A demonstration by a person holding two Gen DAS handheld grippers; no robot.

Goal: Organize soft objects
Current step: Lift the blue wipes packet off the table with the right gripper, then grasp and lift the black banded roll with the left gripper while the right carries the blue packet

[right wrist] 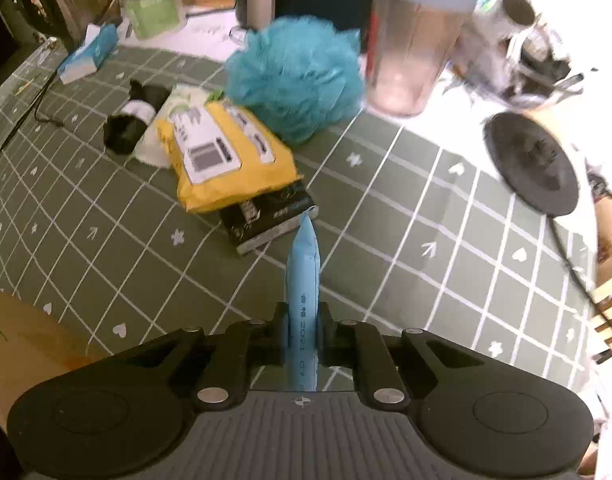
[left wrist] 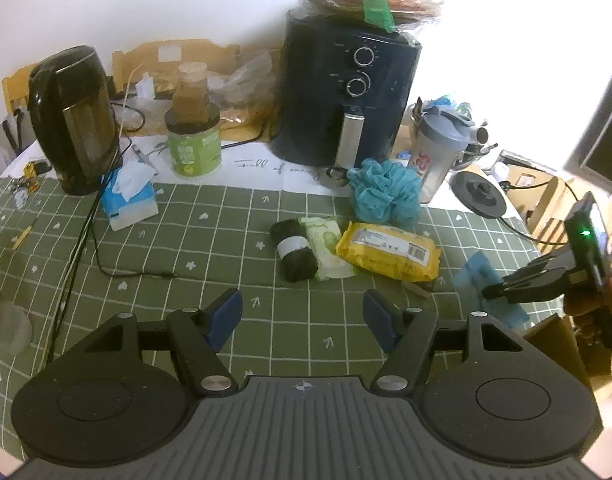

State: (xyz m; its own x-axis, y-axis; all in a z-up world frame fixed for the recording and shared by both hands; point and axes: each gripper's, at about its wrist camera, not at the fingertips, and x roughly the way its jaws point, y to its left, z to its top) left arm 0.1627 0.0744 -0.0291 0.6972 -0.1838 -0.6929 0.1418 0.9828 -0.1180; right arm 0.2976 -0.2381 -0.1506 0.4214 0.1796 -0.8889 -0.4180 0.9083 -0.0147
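My right gripper [right wrist: 301,316] is shut on a light blue soft packet [right wrist: 303,276], held edge-up above the green checked tablecloth [right wrist: 406,220]; it also shows in the left wrist view [left wrist: 480,280]. In front of it lie a black pack [right wrist: 265,216], a yellow wipes pack [right wrist: 221,156], a pale green pack [right wrist: 177,112], a black roll [right wrist: 129,124] and a teal bath pouf [right wrist: 297,76]. My left gripper [left wrist: 301,316] is open and empty, low over the cloth, short of the black roll [left wrist: 293,250] and yellow pack [left wrist: 388,250].
A black air fryer [left wrist: 346,92], kettle [left wrist: 73,120], green tub [left wrist: 193,144], tissue box [left wrist: 129,196] and shaker bottle [left wrist: 440,152] stand at the back. A black kettle base [right wrist: 532,160] and cables lie on the cloth. A brown box [right wrist: 25,328] sits near left.
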